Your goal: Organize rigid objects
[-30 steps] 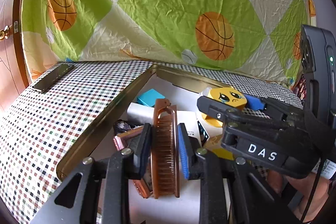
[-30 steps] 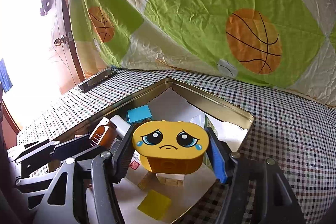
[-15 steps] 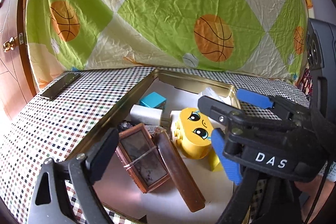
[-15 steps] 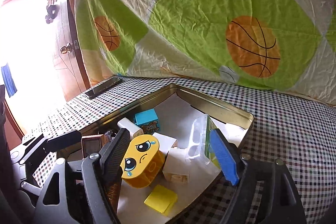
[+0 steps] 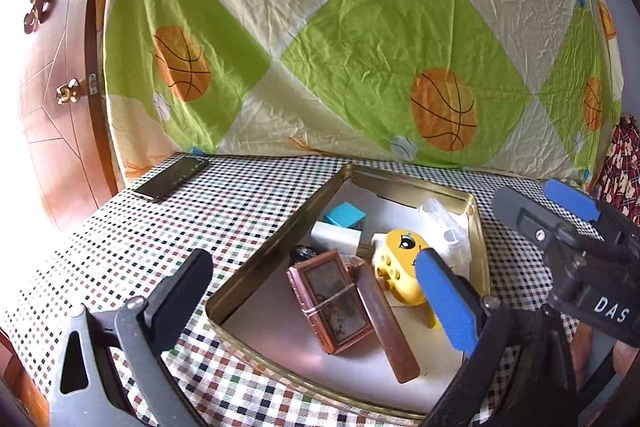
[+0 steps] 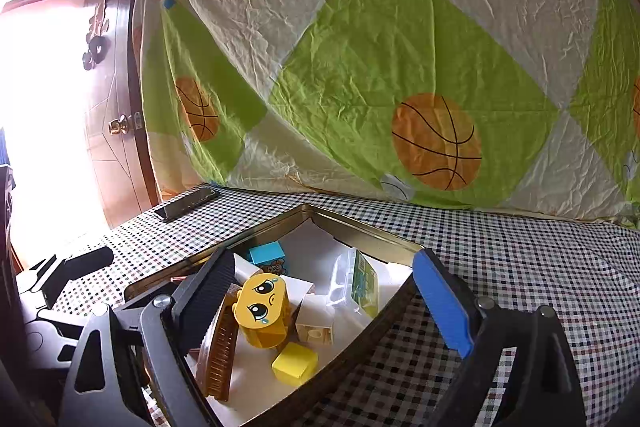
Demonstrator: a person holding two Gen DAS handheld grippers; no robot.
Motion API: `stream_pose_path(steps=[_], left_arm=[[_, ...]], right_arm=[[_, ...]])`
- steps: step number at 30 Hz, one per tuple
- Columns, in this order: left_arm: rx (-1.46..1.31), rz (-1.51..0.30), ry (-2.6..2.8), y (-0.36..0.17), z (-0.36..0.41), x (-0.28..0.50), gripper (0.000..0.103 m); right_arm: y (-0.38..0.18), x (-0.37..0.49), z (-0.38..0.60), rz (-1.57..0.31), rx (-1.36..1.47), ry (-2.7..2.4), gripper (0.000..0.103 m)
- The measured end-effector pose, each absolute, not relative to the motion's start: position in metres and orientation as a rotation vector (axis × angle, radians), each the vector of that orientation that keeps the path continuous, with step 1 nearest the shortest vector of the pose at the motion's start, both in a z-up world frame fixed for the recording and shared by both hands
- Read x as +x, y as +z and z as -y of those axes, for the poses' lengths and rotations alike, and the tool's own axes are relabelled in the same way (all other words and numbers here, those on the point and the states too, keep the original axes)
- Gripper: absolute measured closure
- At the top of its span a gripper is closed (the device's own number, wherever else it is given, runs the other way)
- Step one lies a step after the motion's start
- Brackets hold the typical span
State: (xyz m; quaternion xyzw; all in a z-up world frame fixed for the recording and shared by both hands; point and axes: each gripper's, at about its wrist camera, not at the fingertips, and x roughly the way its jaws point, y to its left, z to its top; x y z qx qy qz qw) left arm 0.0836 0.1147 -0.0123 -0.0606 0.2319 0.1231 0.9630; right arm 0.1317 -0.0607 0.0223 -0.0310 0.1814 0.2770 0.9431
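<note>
Above the tin (image 5: 280,243), our left gripper (image 5: 320,291) and right gripper (image 6: 324,303) have just been opening, both released; comb (image 6: 220,355) and yellow block (image 6: 262,307) lie inside.

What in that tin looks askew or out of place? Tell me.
The yellow sad-face block lies tipped on its side in the gold tin, face turned sideways, leaning by the brown comb. The comb rests slanted on its edge. The contents are a loose jumble rather than rows. Nothing looks broken or spilled outside the tin.
</note>
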Motion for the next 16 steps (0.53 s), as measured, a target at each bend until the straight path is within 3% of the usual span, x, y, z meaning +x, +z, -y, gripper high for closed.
stream_pose_path(steps=[16], left_arm=[[-0.160,-0.476,0.284,-0.006,-0.132,0.071,0.000]], right_arm=[[0.031,0.108,0.061,-0.337,-0.079,0.603,0.010]])
